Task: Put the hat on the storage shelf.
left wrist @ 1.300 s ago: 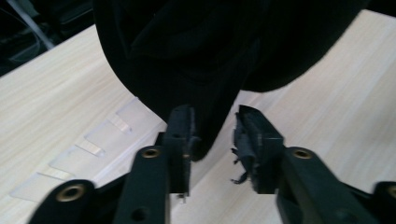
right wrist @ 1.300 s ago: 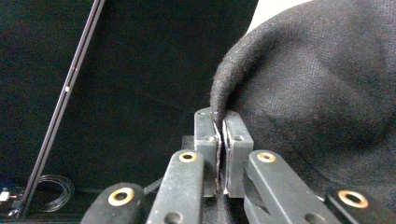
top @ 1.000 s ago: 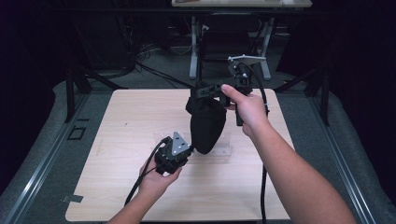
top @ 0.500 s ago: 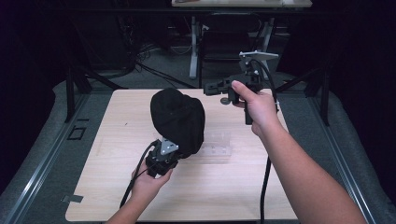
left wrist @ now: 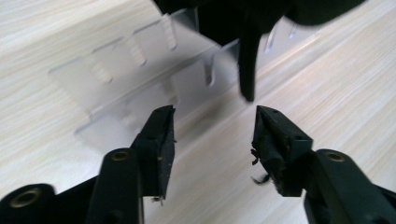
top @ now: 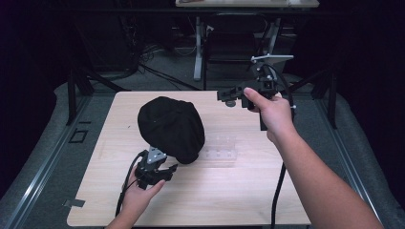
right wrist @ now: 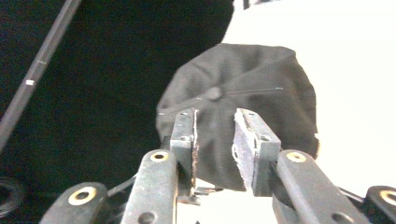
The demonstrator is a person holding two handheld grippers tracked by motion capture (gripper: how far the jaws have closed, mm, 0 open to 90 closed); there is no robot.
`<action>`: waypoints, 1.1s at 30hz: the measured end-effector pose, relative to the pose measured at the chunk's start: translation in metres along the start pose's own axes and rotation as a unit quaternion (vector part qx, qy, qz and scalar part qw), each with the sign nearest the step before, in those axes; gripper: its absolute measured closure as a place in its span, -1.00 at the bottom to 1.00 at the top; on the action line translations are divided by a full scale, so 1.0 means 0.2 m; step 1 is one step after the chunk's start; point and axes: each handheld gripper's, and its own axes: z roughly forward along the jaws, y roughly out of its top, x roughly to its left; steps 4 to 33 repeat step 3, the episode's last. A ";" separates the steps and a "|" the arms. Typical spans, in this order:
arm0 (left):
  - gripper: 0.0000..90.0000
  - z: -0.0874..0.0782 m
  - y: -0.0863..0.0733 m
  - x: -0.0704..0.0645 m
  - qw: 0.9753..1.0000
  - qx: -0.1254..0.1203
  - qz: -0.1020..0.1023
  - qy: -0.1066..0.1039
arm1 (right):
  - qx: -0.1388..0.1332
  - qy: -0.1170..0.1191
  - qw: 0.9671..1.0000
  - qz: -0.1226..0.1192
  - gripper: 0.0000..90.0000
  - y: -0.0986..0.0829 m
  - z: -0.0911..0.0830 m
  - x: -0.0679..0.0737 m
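Tongs both gape empty, left tongs (top: 168,170) beside the cap (top: 171,128) on the clear rack (top: 224,148), right tongs (top: 225,96) raised; settling it calls for gentle, centred nudges.

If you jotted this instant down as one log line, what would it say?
black cap: on table, over clear rack | left gripper: open, near cap | right gripper: open, raised

- The high view looks forward and down from above the person's side, taking in the whole wooden table (top: 229,191) and the dark floor beyond.
- The left gripper view sits low and close to the tabletop, facing a clear plastic rack (left wrist: 140,70).
- The right gripper view looks from farther off, at the black cap (right wrist: 243,93).
- All three views share the cap.
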 end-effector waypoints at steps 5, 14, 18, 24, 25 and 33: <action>-0.09 -0.04 -0.04 0.03 1.000 -0.010 0.002 -0.007 | -0.008 -0.029 0.999 -0.015 0.43 -0.02 -0.04 -0.01; -0.09 -0.04 -0.04 0.03 1.000 -0.010 0.002 -0.007 | -0.008 -0.029 0.999 -0.015 0.43 -0.02 -0.04 -0.01; -0.09 -0.04 -0.04 0.03 1.000 -0.010 0.002 -0.007 | -0.008 -0.029 0.999 -0.015 0.43 -0.02 -0.04 -0.01; -0.09 -0.04 -0.04 0.03 1.000 -0.010 0.002 -0.007 | -0.008 -0.029 0.999 -0.015 0.43 -0.02 -0.04 -0.01; -0.09 -0.04 -0.04 0.03 1.000 -0.010 0.002 -0.007 | -0.008 -0.029 0.999 -0.015 0.43 -0.02 -0.04 -0.01; -0.09 -0.04 -0.04 0.03 1.000 -0.010 0.002 -0.007 | -0.008 -0.029 0.999 -0.015 0.43 -0.02 -0.04 -0.01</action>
